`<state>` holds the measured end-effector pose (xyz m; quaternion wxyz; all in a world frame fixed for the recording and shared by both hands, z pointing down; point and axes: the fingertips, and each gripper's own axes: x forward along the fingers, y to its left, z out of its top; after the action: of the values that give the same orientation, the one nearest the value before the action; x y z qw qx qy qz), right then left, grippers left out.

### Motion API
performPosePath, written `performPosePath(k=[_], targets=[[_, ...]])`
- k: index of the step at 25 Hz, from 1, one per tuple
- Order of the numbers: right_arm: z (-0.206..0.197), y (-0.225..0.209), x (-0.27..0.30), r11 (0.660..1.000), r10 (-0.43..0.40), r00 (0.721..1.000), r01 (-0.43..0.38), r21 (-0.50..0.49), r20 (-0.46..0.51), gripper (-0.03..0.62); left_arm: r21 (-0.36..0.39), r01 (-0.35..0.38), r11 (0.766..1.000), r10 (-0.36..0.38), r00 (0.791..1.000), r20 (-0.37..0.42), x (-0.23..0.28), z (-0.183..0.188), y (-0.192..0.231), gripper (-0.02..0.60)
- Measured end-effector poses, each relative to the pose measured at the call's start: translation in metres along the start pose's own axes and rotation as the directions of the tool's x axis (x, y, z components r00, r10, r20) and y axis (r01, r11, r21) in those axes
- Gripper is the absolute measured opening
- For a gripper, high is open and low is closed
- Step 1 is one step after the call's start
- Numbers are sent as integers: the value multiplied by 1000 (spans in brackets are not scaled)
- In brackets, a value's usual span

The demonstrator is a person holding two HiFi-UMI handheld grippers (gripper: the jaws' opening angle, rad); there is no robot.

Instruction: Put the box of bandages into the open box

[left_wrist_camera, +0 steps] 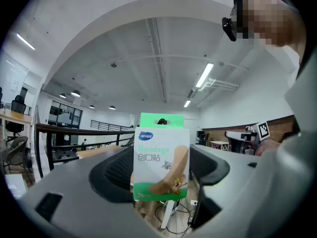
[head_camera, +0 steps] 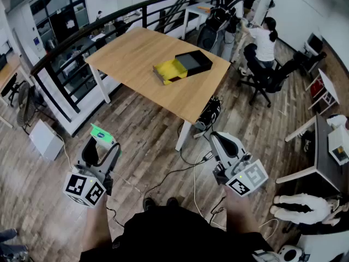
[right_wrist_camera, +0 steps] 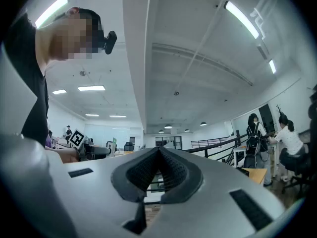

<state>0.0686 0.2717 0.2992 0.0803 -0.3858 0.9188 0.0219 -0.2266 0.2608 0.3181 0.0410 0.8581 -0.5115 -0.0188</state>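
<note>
Two grippers are held out in front of the person. The left gripper (head_camera: 102, 145) is clamped on the box of bandages (left_wrist_camera: 161, 157), which stands upright between its jaws, green hang tab uppermost and printed face toward the gripper's camera. Beside it, the right gripper (right_wrist_camera: 159, 153) has its jaws pressed together with nothing between them. Well ahead of both, across wooden floor (head_camera: 142, 141), the yellow-and-black open box (head_camera: 182, 67) lies on the table (head_camera: 136, 48).

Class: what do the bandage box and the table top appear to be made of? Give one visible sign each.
Bandage box: likely thin printed card, smooth; flat panel with punched hang hole. Table top: wood or wood-look laminate, matt; even pale tan surface.
</note>
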Motion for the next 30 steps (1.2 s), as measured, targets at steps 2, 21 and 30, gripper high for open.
performPosePath(k=[2, 21, 30], targets=[[-1, 4, -3, 1000, 0, 1000, 0, 8, -3, 35, -3, 0, 1000, 0, 1000, -12, -4, -2, -1, 351], [0, -19, -33, 999, -17, 1000, 16, 32, 21, 35, 12, 40, 999, -40, 999, -27, 26, -4, -33, 351], [6, -41, -78, 998, -27, 998, 23, 63, 52, 38, 38, 66, 997, -65, 998, -27, 40, -1, -80, 351]])
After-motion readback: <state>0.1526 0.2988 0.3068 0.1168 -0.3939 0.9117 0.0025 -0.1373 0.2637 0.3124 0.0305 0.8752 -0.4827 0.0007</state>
